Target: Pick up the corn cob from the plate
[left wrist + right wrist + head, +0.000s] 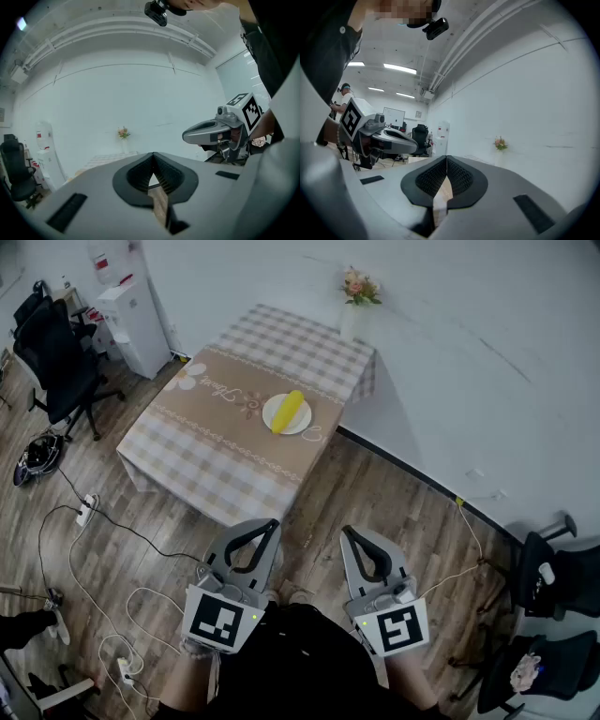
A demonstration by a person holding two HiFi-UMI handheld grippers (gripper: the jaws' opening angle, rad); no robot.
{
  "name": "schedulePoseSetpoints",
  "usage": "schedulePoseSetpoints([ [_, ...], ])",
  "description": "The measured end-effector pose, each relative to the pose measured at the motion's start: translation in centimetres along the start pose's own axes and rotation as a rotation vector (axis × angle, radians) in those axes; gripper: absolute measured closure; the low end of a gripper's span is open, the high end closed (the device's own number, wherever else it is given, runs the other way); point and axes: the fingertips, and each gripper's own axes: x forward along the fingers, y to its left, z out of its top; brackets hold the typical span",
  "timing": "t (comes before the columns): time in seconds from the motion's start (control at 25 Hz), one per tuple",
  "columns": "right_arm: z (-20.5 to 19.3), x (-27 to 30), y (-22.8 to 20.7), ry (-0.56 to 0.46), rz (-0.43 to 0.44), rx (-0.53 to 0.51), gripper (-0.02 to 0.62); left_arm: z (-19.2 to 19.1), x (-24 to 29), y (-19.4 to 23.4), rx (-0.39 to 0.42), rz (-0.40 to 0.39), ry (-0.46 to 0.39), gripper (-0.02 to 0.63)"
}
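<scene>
A yellow corn cob (289,412) lies on a small white plate (272,419) near the right edge of a low table with a checked beige cloth (216,442). Both grippers hang close to the person's body, well short of the table. My left gripper (273,523) has its jaws shut tip to tip with nothing between them, as the left gripper view (152,154) also shows. My right gripper (346,531) is shut and empty too (446,157). Each gripper sees the other beside it.
A vase of flowers (359,292) stands at the table's far corner against the white wall. Office chairs (52,357), a water dispenser (131,320) and cables with power strips (86,512) occupy the wooden floor to the left. More chairs (553,615) stand at the right.
</scene>
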Motion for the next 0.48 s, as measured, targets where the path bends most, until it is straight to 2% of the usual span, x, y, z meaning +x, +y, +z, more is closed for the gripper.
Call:
schedulePoseSetpoints([
  [0.12, 0.21, 0.03, -0.25, -0.028, -0.013, 0.005, 0.554, -0.13, 0.03, -0.06, 0.006, -0.002, 0.004, 0.594],
  [0.32, -0.15, 0.03, 0.08, 0.004, 0.009, 0.005, 0.554, -0.23, 0.07, -0.11, -0.001, 0.002, 0.005, 0.594],
  [0.48, -0.09, 0.0, -0.36, -0.017, 0.002, 0.017, 0.554, -0.4, 0.29, -0.21, -0.008, 0.007, 0.011, 0.594],
])
